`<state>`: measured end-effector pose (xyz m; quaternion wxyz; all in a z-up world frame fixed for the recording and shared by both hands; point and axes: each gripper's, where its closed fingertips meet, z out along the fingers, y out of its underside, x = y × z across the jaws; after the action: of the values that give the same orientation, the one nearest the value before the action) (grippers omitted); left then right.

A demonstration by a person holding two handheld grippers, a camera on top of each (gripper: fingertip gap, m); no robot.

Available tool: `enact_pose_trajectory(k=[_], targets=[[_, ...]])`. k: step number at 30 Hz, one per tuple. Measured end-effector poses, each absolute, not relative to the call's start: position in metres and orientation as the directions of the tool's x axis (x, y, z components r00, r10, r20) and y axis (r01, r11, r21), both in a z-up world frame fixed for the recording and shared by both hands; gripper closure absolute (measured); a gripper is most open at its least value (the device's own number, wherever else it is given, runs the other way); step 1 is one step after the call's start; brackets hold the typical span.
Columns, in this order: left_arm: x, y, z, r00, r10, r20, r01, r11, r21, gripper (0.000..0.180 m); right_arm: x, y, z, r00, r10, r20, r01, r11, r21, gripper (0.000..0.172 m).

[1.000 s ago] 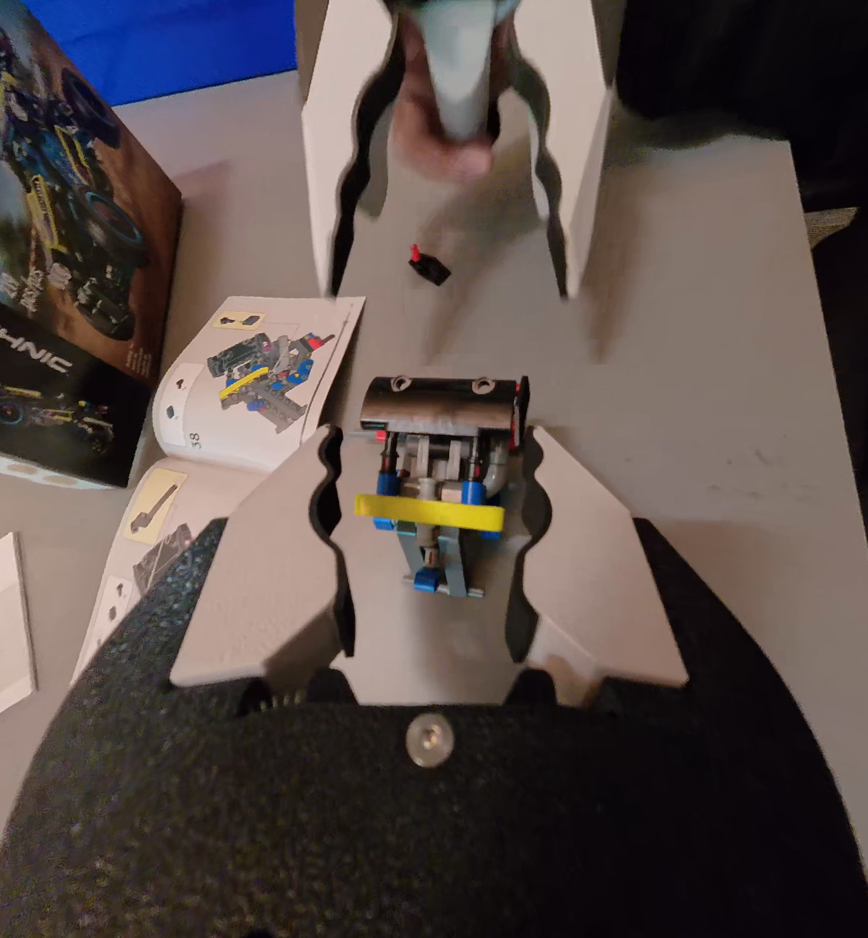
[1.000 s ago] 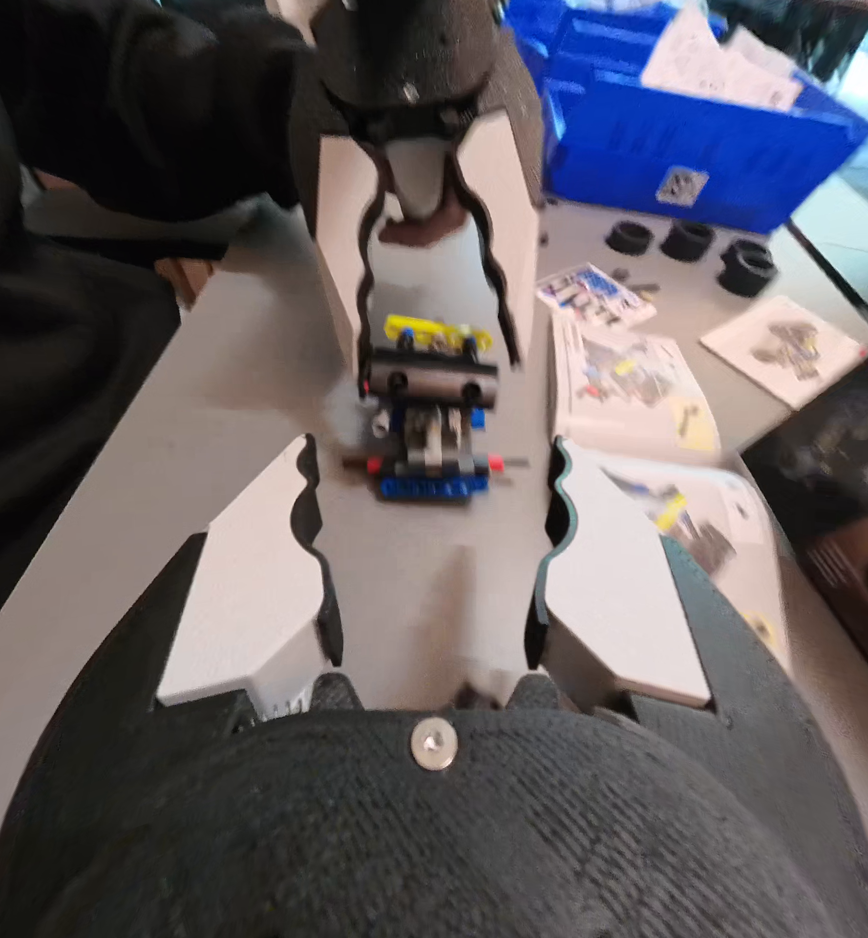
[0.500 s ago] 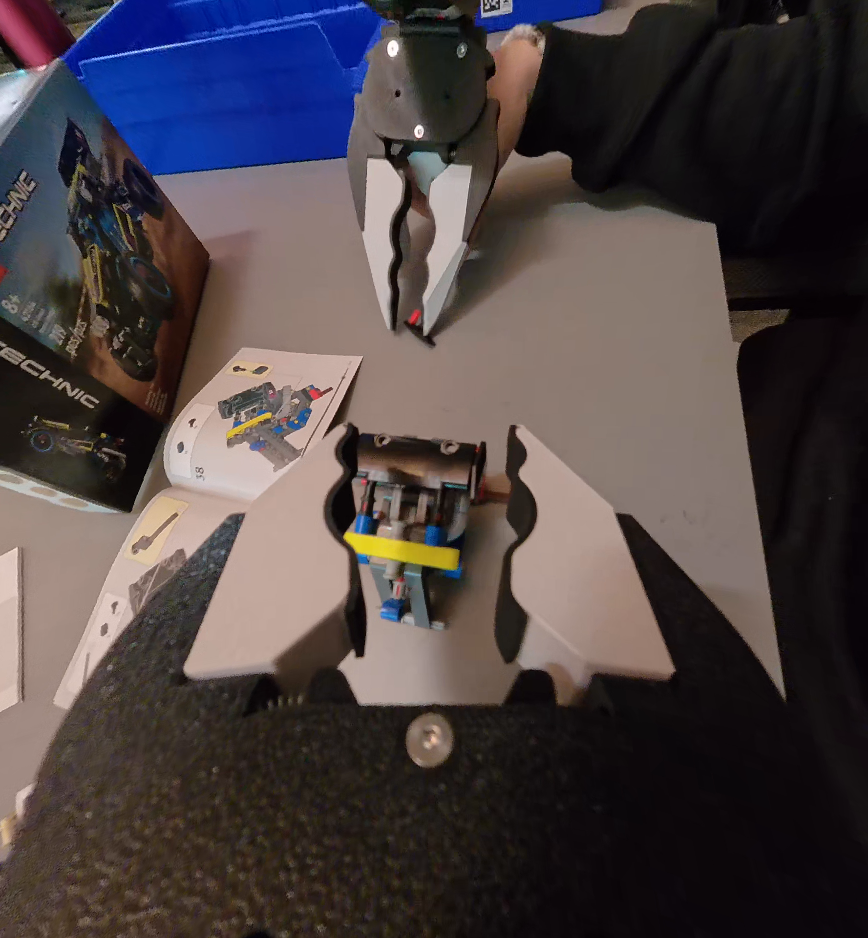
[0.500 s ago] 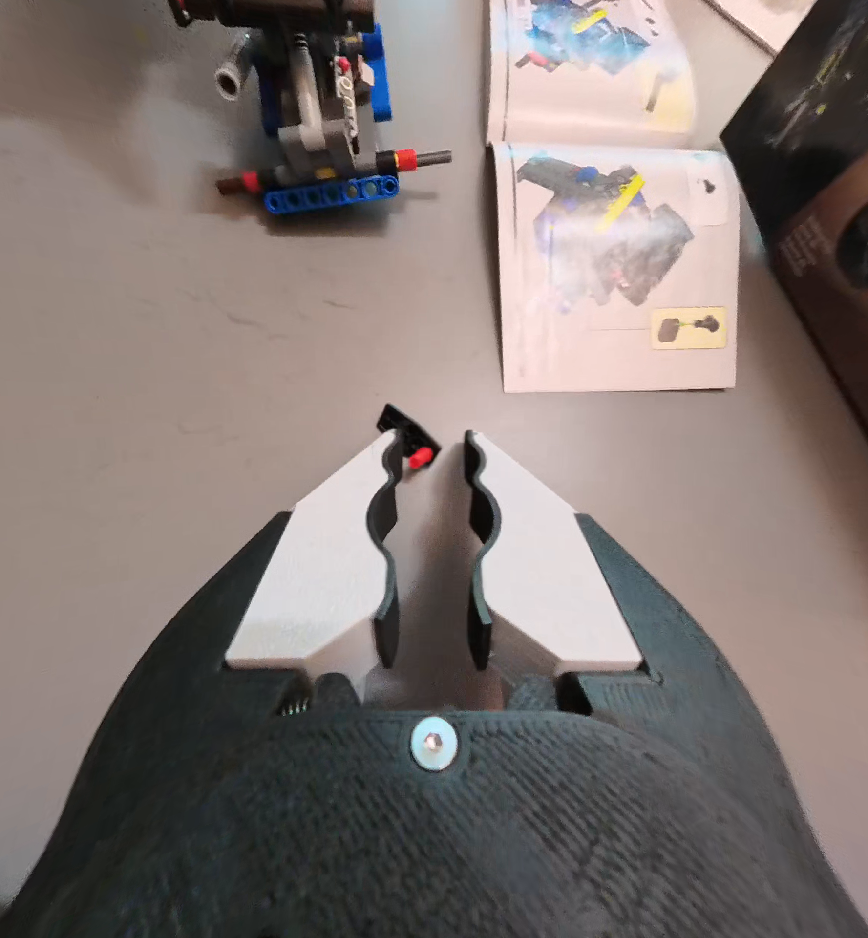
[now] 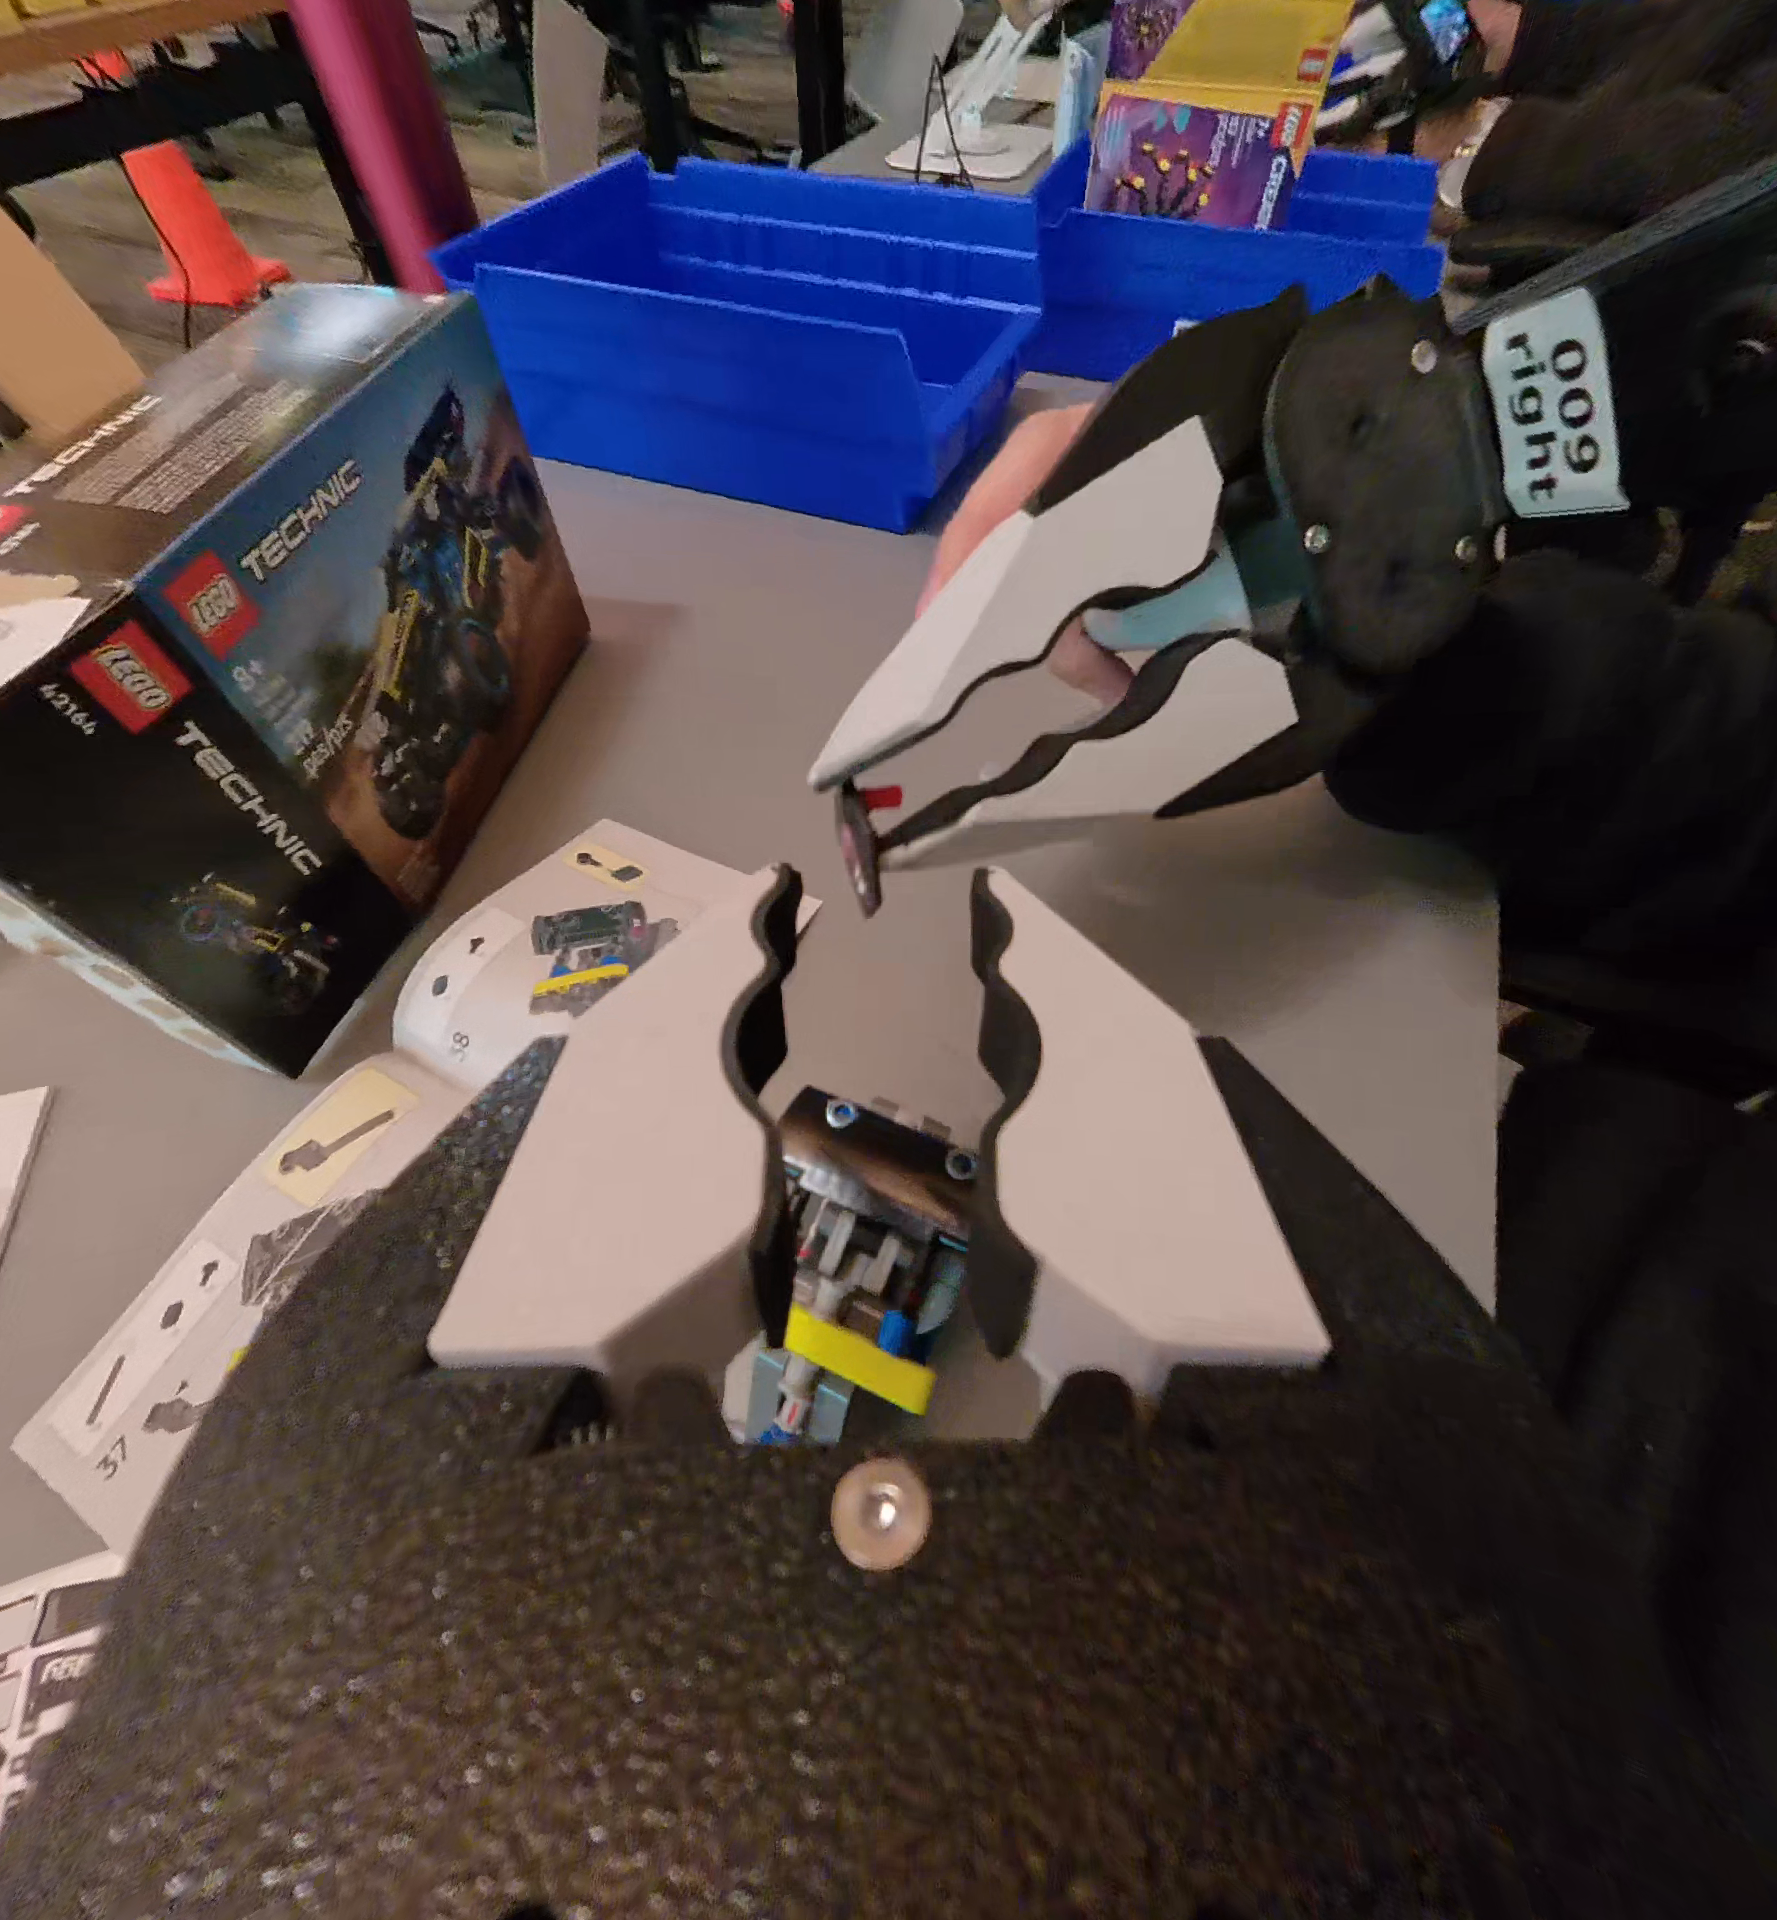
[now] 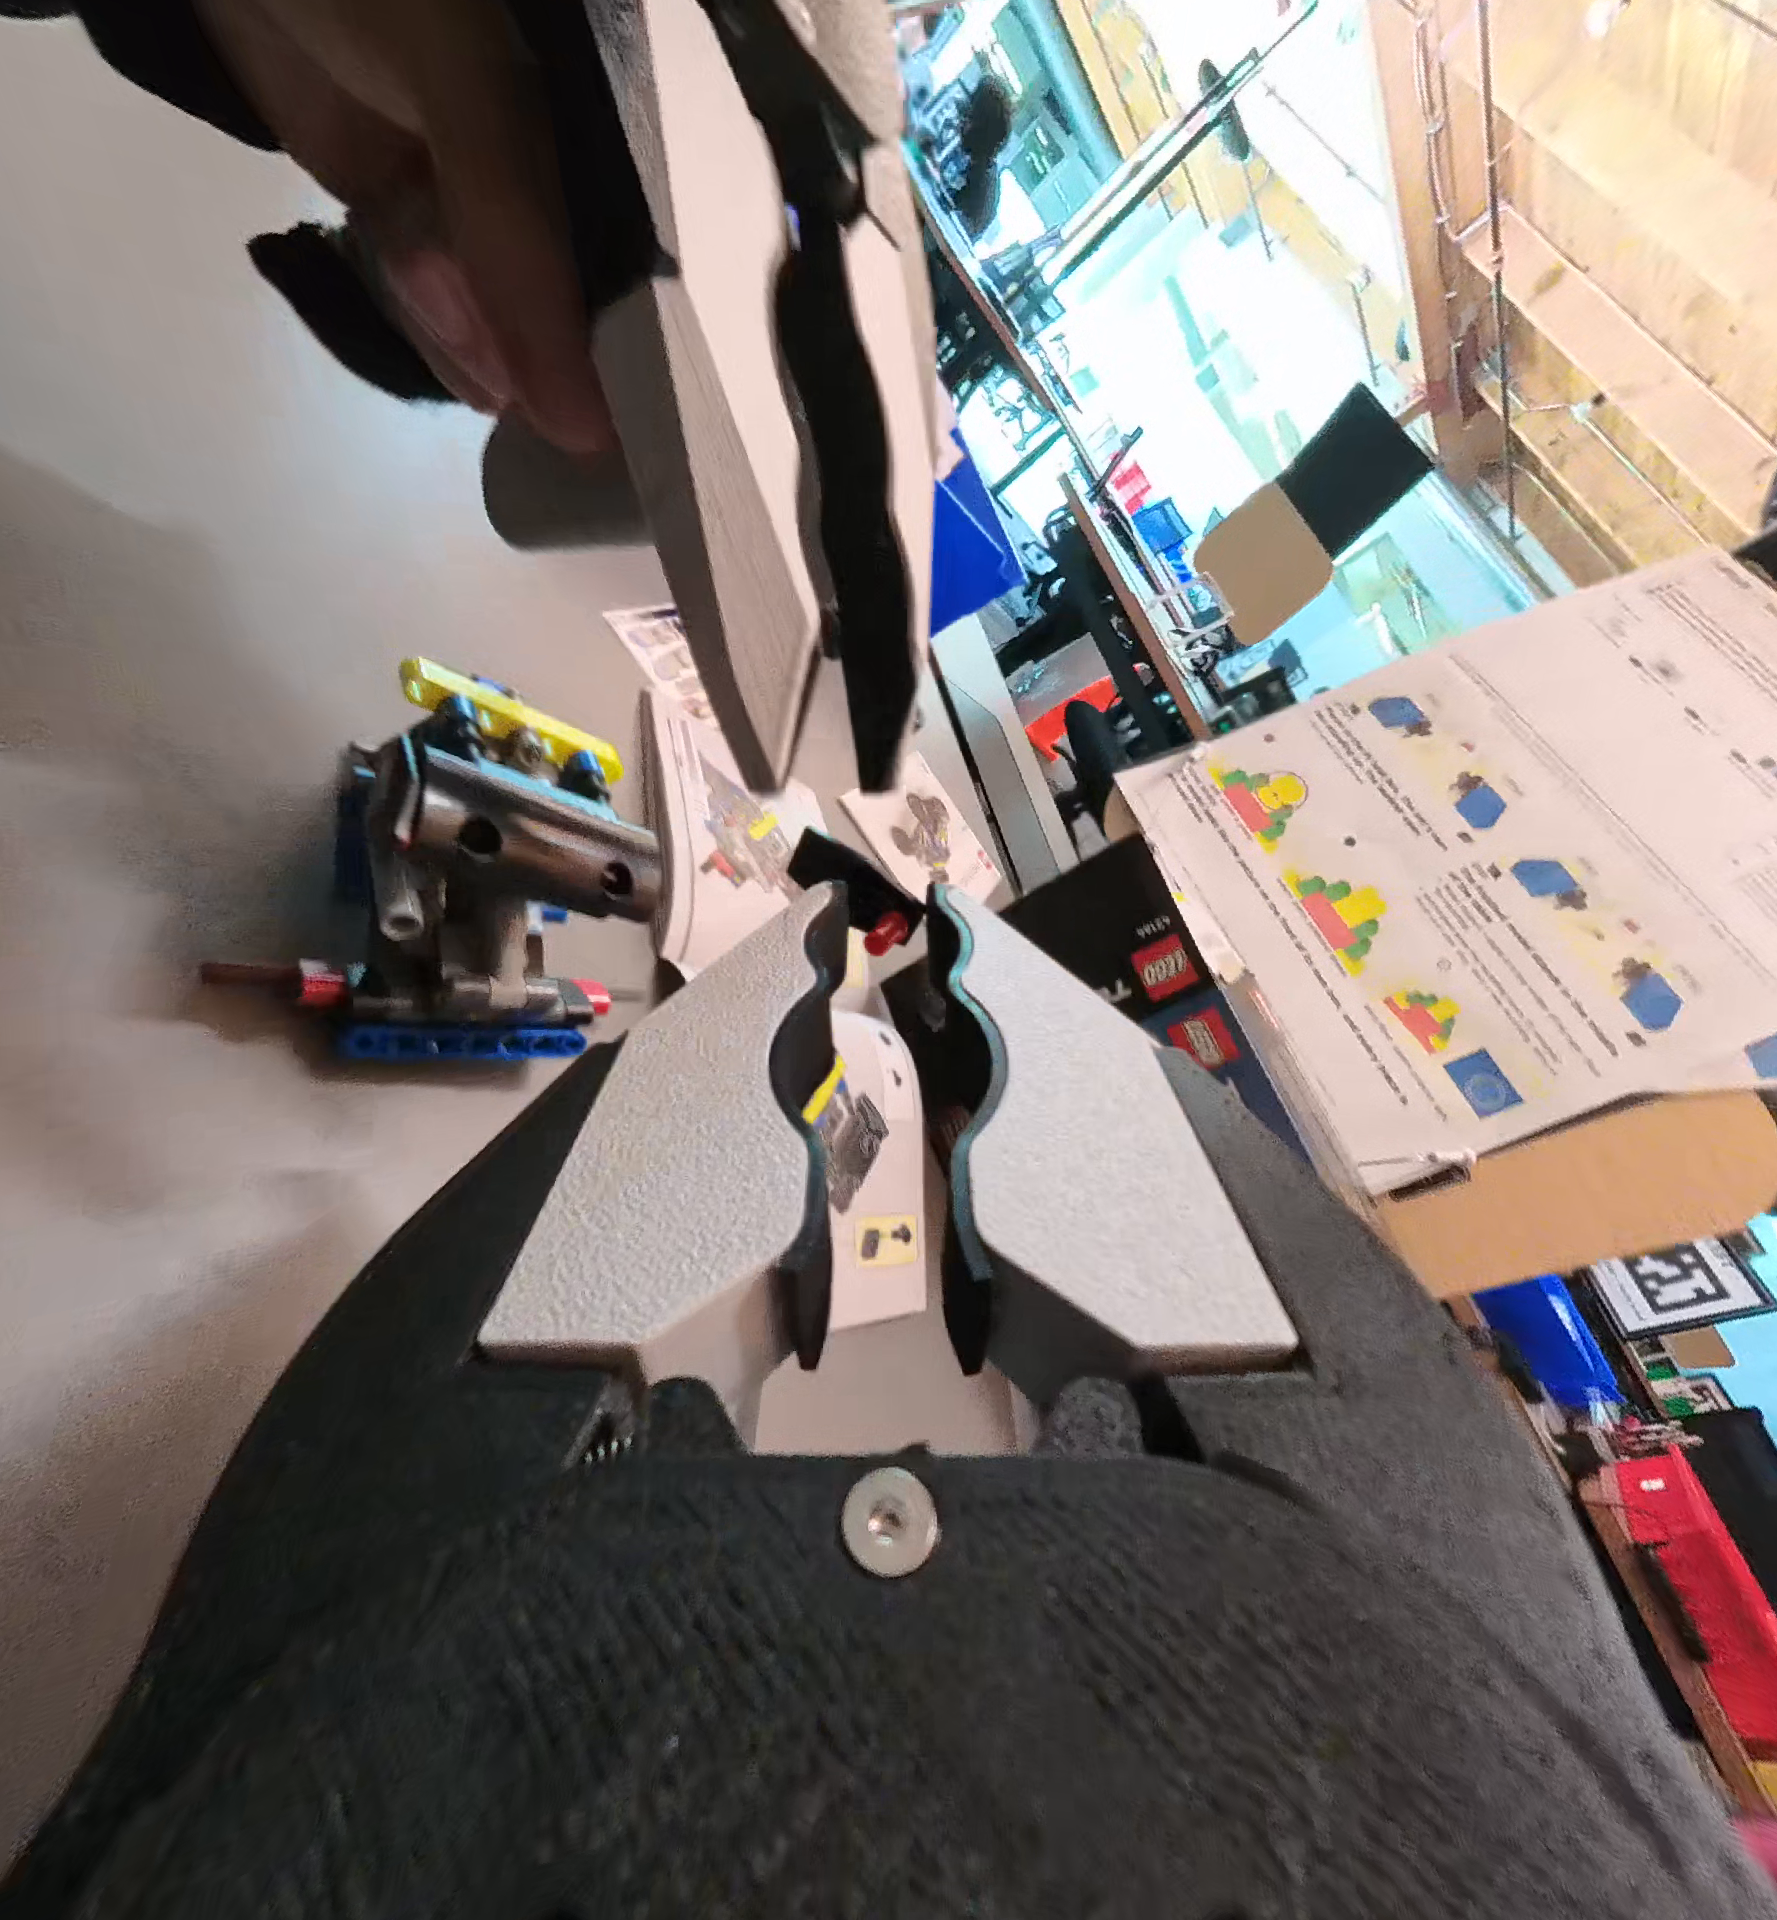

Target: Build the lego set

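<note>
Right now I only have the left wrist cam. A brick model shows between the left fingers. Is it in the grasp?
Observer: No. The right wrist view shows the model standing on the table. The left fingers hang beside it and look clear of it.
Operator: What is it resting on?
Observer: A blue beam lies flat on the table under the grey frame.
Operator: Anything sticking out low down?
Observer: Yes, an axle with a red collar pokes out sideways at the base, on the side away from the left fingers.
</note>
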<state>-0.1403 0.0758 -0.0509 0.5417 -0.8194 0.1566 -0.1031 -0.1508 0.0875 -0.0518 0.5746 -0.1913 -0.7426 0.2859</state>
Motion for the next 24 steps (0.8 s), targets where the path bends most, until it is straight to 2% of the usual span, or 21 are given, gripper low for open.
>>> enact_pose_trajectory(k=[1, 4, 7, 9, 12, 14, 19, 24], targets=[[-0.141, 0.077, -0.052, 0.930, -0.367, -0.015, -0.160, -0.370, -0.915, 0.152, -0.154, 0.082, -0.049, -0.264, 0.614, 0.744, -0.053, 0.761, -0.647, 0.160], [-0.149, 0.077, -0.055, 0.930, -0.356, -0.086, -0.225, -0.370, -0.901, 0.178, -0.162, 0.076, -0.048, -0.267, 0.596, 0.757, -0.056, 0.775, -0.629, 0.160], [-0.161, 0.074, -0.063, 0.923, -0.361, -0.136, -0.280, -0.385, -0.879, 0.180, -0.165, 0.071, -0.055, -0.319, 0.604, 0.731, -0.073, 0.753, -0.654, 0.160], [-0.171, 0.072, -0.073, 0.908, -0.379, -0.176, -0.333, -0.403, -0.852, 0.180, -0.164, 0.071, -0.069, -0.418, 0.640, 0.644, -0.028, 0.700, -0.714, 0.143], [-0.184, 0.068, -0.089, 0.859, -0.448, -0.247, -0.442, -0.408, -0.799, 0.180, -0.158, 0.063, -0.091, -0.597, 0.725, 0.343, 0.096, 0.489, -0.867, 0.101], [-0.192, 0.069, -0.098, 0.837, -0.486, -0.251, -0.477, -0.424, -0.770, 0.180, -0.154, 0.055, -0.103, -0.668, 0.723, 0.176, 0.175, 0.383, -0.907, 0.082], [-0.195, 0.075, -0.113, 0.732, -0.614, -0.294, -0.613, -0.406, -0.678, 0.180, -0.164, 0.048, -0.121, -0.646, 0.751, 0.133, 0.224, 0.354, -0.908, 0.070], [-0.193, 0.080, -0.127, 0.679, -0.688, -0.258, -0.655, -0.408, -0.636, 0.180, -0.167, 0.044, -0.129, -0.646, 0.758, 0.083, 0.248, 0.312, -0.917, 0.077]])
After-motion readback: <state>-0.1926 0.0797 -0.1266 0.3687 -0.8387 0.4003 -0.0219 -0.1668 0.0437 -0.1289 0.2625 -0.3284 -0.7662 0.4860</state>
